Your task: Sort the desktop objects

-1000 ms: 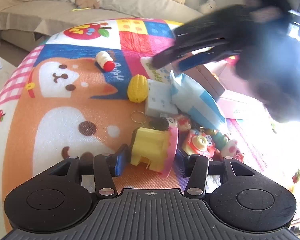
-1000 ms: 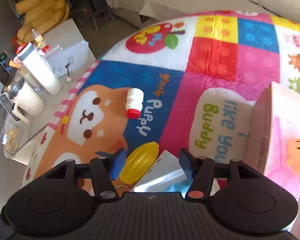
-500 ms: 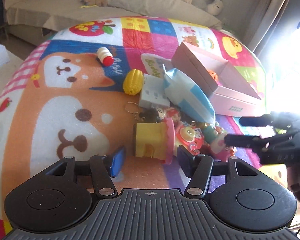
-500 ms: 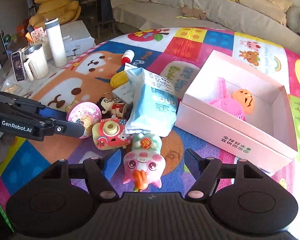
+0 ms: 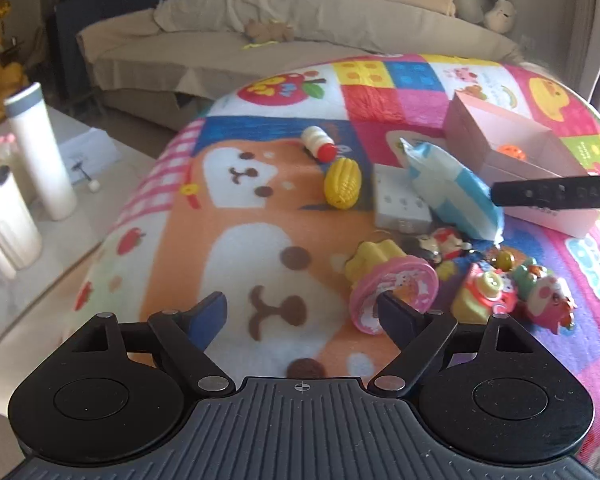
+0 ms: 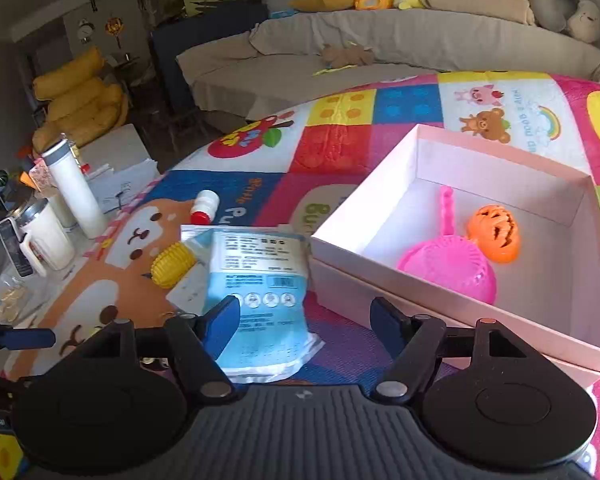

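Your left gripper (image 5: 300,312) is opening, having dropped the pink-and-yellow toy (image 5: 388,280) unsorted; your right gripper (image 6: 304,320) hangs open, empty.

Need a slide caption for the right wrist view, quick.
Right gripper, jaws open, above a blue pouch beside the pink box holding an orange pumpkin.

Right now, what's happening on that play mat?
A person with a gripper in each hand is sorting toys into the pink box, which already holds an orange pumpkin and a pink strainer. The left gripper is opening beside the pink-and-yellow toy, gripping nothing. The right gripper hangs open over the blue packet. The toy corn and small bottle lie loose.
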